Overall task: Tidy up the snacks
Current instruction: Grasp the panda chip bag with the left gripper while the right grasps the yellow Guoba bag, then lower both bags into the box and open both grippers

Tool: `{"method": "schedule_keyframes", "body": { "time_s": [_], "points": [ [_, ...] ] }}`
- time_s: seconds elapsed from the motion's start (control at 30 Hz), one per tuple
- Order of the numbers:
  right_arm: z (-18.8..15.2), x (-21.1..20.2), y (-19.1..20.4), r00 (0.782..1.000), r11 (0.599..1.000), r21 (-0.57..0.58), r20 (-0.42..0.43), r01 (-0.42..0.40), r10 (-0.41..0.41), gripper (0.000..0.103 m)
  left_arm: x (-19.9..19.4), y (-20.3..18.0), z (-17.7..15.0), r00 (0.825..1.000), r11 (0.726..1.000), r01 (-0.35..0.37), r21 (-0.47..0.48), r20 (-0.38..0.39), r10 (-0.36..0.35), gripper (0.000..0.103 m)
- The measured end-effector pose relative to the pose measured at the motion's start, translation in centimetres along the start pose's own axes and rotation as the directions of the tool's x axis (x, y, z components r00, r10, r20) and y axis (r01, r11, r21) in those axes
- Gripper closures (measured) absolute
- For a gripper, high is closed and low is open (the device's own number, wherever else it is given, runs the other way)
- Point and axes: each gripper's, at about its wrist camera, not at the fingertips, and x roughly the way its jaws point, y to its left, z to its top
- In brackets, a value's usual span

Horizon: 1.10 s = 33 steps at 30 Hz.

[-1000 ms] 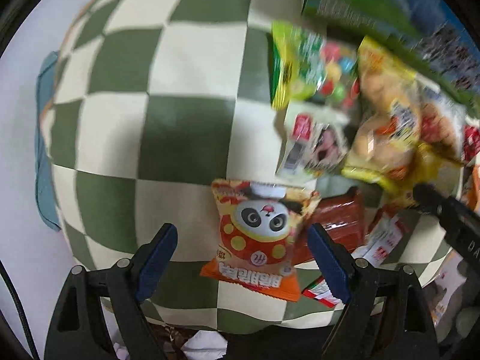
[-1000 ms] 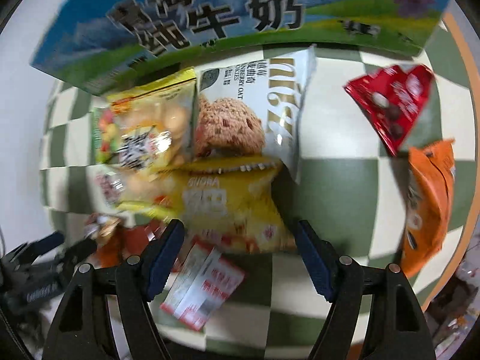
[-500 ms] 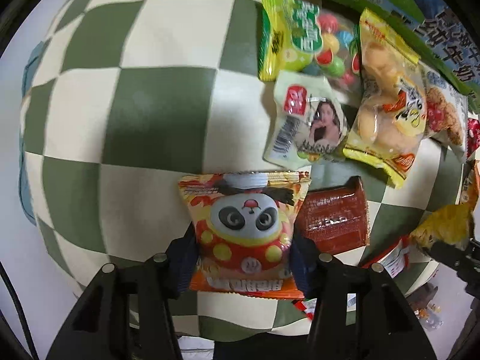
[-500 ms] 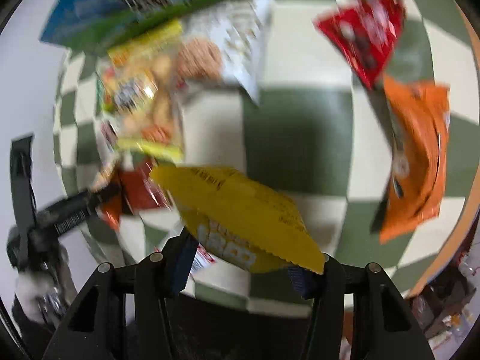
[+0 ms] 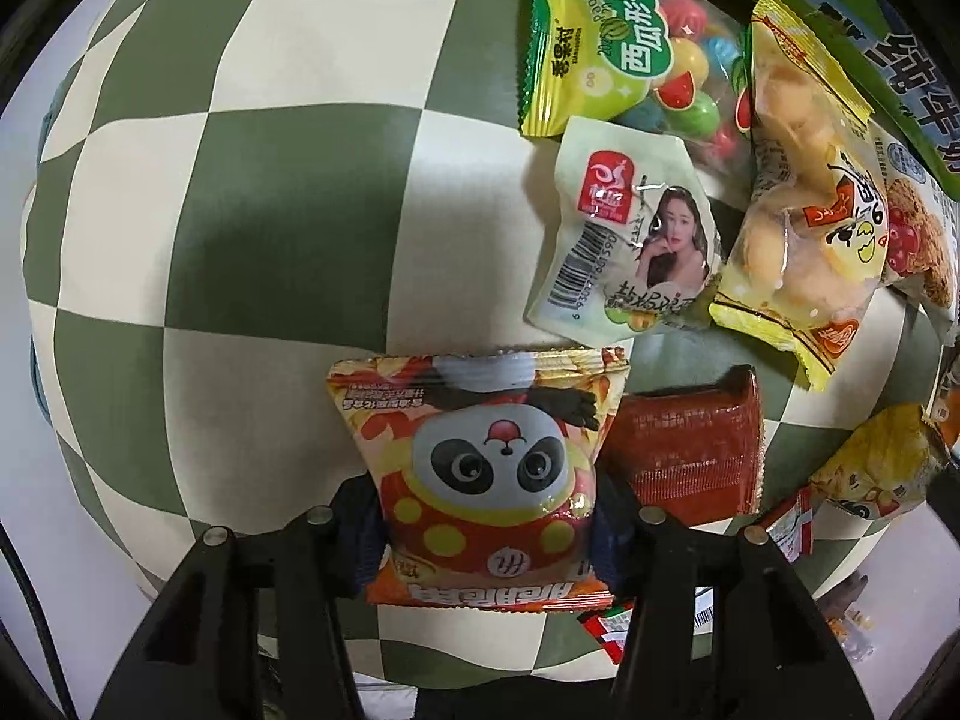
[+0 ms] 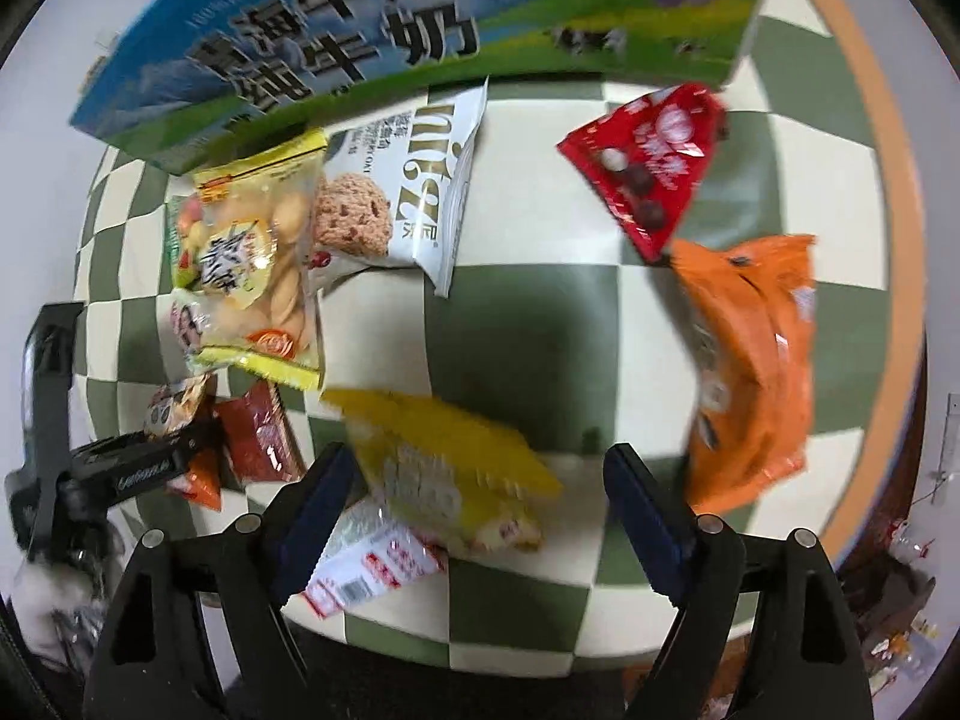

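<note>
Both left tongs clamp the upside-down panda packet; right tongs gape apart.

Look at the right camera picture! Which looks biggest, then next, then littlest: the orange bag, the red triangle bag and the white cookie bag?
1. Orange bag, clearly the biggest.
2. White cookie bag and red triangle bag look too alike to rank, and the fisheye lens bends shapes.

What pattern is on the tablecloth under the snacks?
A green and cream checkerboard tablecloth, clearest in the left wrist view.
</note>
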Motion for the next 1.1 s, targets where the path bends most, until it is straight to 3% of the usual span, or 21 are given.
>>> {"method": "schedule_keyframes", "body": {
  "time_s": [0.2, 0.27, 0.3, 0.33, 0.53, 0.63, 0.77, 0.97, 1.1],
  "points": [
    [-3.0, 0.1, 0.6, 0.993, 0.991, 0.082, -0.044, -0.110, 0.113, 0.016, 0.1, 0.1, 0.5, 1.000, 1.000, 0.005, -0.010, -0.009, -0.006, 0.051],
    [-3.2, 1.3, 1.5, 0.991, 0.990, 0.076, -0.041, -0.122, 0.125, 0.032, 0.3, 0.1, 0.4, 1.000, 1.000, 0.004, -0.013, -0.011, -0.004, 0.051],
    [-3.0, 2.4, 2.2, 0.991, 0.989, 0.080, -0.044, -0.123, 0.126, 0.050, 0.2, 0.1, 0.3, 1.000, 1.000, 0.002, -0.012, -0.012, -0.002, 0.051],
    [-2.9, 3.1, 2.4, 0.991, 0.990, 0.083, -0.047, -0.118, 0.122, 0.052, 0.1, 0.0, 0.1, 1.000, 1.000, -0.001, -0.012, -0.014, 0.000, 0.051],
    [-1.3, 5.4, 3.2, 0.997, 0.994, 0.076, -0.006, -0.075, 0.075, 0.050, 0.3, -0.3, 0.2, 1.000, 1.000, -0.002, -0.028, -0.021, 0.001, 0.051],
    [-0.8, 5.9, 3.4, 0.996, 0.991, 0.103, 0.013, -0.090, 0.089, 0.041, 0.3, 0.0, 0.3, 1.000, 0.999, 0.004, -0.041, -0.022, -0.005, 0.051],
    [-0.2, 6.3, 3.8, 0.993, 0.983, 0.142, 0.028, -0.121, 0.118, 0.039, 0.0, 0.6, 0.1, 1.000, 0.998, 0.022, -0.067, -0.014, -0.023, 0.051],
    [0.0, 5.8, 3.6, 0.989, 0.982, 0.126, 0.058, -0.143, 0.137, 0.055, -1.7, 0.9, -1.1, 0.998, 0.999, 0.005, -0.050, 0.066, -0.002, 0.058],
    [-0.4, 4.5, 4.6, 0.987, 0.986, 0.070, 0.061, -0.150, 0.146, 0.057, -4.1, 0.6, -1.8, 0.993, 0.999, 0.012, -0.036, 0.118, -0.008, 0.060]
  ]
}}
